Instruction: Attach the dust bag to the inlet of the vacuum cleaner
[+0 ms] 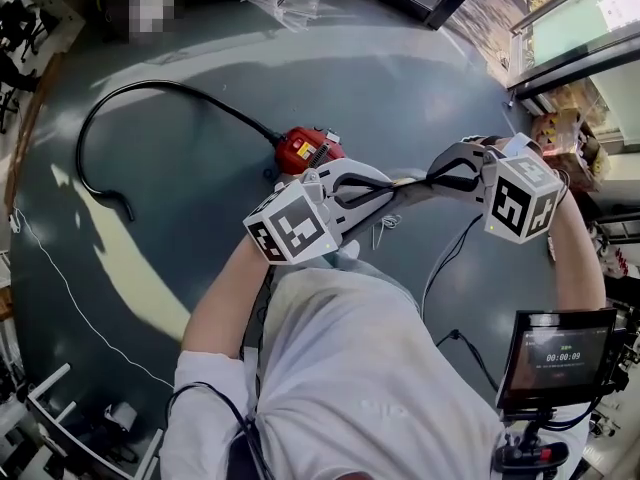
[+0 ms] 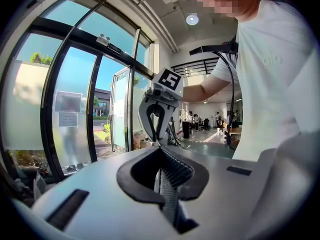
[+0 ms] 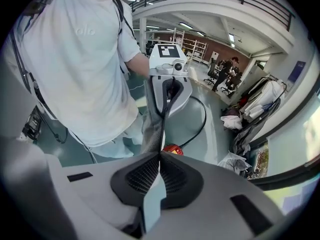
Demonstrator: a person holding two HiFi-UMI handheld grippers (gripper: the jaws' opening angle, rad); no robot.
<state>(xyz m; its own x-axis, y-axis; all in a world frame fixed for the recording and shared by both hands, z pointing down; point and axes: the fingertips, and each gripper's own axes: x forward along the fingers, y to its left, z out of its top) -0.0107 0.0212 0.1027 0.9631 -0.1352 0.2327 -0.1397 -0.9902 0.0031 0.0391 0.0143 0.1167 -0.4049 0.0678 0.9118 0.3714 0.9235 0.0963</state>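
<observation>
The small black monitor [image 1: 560, 358] reads 00:00:09. The left gripper [image 2: 161, 154] and the right gripper [image 3: 160, 156] face each other. Each has its jaws pressed together on the grey fabric dust bag [image 3: 154, 126], stretched taut between them. The red vacuum cleaner [image 1: 305, 150] sits on the floor beyond.

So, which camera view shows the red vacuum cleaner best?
The head view: the red vacuum cleaner lies on the dark floor, its black hose curving away. The right gripper view shows only a small red part of it beyond the jaws. The left gripper view does not show it.
</observation>
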